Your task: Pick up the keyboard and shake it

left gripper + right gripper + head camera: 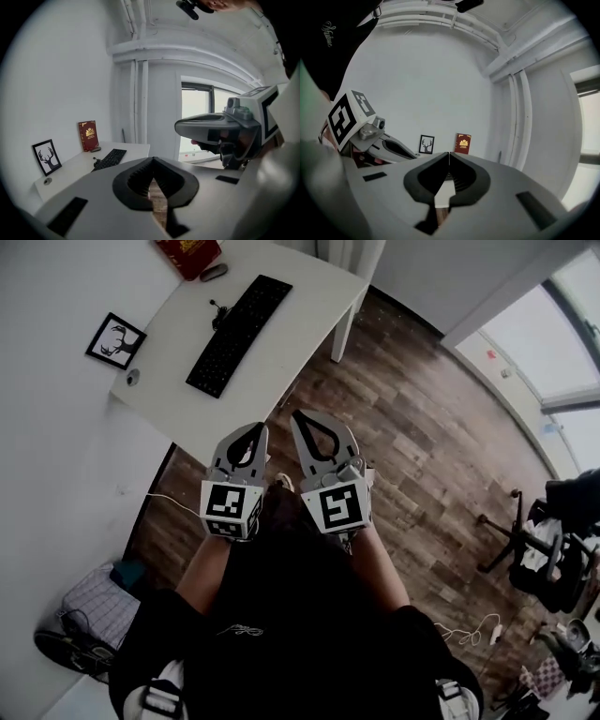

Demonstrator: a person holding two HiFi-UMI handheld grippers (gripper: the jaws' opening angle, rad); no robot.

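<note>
Both jaws of my left hand-held gripper (pixel 255 427) are pressed tip to tip with nothing between them, and my right hand-held gripper (pixel 298 415) is closed and empty in the same way. I hold the pair side by side, near each other but apart, in front of my body.

The keyboard (pixel 239 334) lies well beyond both sets of tips, untouched, ahead of them and a little to the left in the head view. It rests flat on the white bench (pixel 309 306), set at a slant across the top. The grippers hang short of the bench edge nearest the keyboard, over the brown plank floor (pixel 422 427).

The keyboard is a long, thin, matt black slab with rows of low keys. A dark cable (pixel 217 307) is bunched against its long side.

Past the keyboard's far end sit a dark rounded mouse (pixel 214 272) and a red book with a gold emblem (pixel 187 254). To the keyboard's left, a black-framed picture of a deer (pixel 115 340) stands against the white wall.

My grippers are smooth grey plastic with black ribbed pads.
</note>
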